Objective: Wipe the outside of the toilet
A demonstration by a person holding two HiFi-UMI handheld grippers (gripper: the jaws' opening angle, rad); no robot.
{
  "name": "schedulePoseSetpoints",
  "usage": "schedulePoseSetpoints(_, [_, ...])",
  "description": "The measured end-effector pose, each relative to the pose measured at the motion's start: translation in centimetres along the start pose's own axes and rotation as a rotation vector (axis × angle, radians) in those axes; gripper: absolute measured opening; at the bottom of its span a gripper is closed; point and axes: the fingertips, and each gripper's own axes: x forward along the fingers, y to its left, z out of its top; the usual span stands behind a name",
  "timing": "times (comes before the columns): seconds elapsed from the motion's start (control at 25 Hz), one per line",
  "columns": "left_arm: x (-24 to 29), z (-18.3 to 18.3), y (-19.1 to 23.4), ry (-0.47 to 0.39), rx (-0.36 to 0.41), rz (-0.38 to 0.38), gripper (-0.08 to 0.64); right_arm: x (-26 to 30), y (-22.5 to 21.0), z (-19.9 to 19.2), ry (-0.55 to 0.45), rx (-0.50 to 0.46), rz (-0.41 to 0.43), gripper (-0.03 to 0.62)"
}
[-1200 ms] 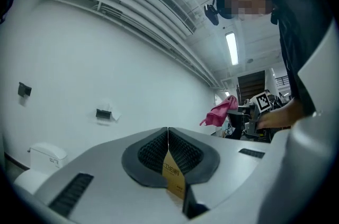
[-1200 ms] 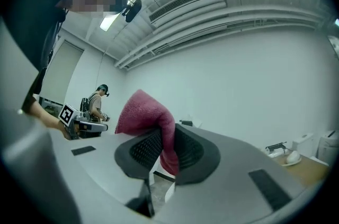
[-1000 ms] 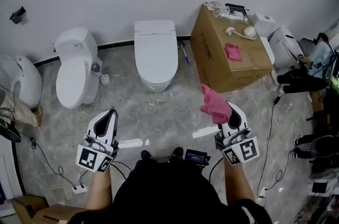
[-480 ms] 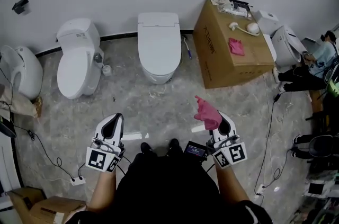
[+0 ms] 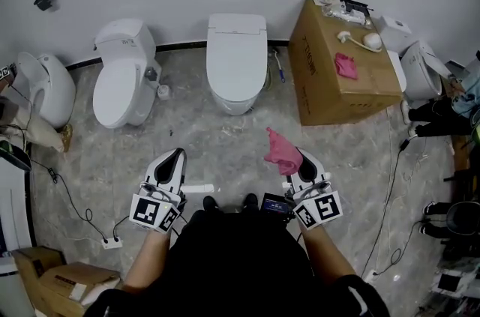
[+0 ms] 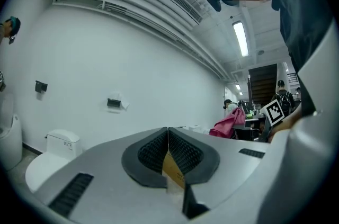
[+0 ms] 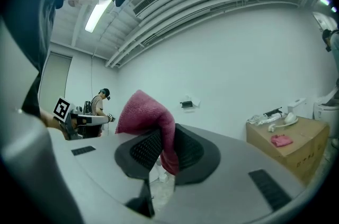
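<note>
Starting at the far left: a white toilet (image 5: 46, 87) at the edge of my view, then a round toilet (image 5: 126, 79) against the wall. Neither is anywhere near my tools.

My left gripper (image 5: 175, 157) hangs low in front of me. Its pads are pressed together and nothing is caught between them. It's idle, pointing across the floor (image 5: 217, 139).

Straight ahead is the square-lidded toilet (image 5: 236, 61), lid down. I take that as the one to wipe, though that's a guess from where I'm facing. It sits well apart from both grippers.

Moving right, the pink cloth (image 5: 281, 149) is pinched in my right gripper (image 5: 298, 158). The jaws are clamped on a fold, with the rest bunched up above them.

Further right is a cardboard box (image 5: 330, 94) with a second pink cloth (image 5: 346, 66) lying on top.

My read on progress: the cloth is in hand, but it touches no toilet. I can't make out any wiped patch from here. The whole outside, lid, sides and base, looks left to do. The first thing needed is to close that gap.
</note>
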Motion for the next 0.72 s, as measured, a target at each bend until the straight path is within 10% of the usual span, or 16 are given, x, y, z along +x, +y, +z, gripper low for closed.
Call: schedulePoseSetpoints(0.72, [1.9, -0.3, -2.7, 0.036, 0.021, -0.087, 0.017, -0.5, -1.3, 0.3, 0.009, -0.003, 0.023, 0.072])
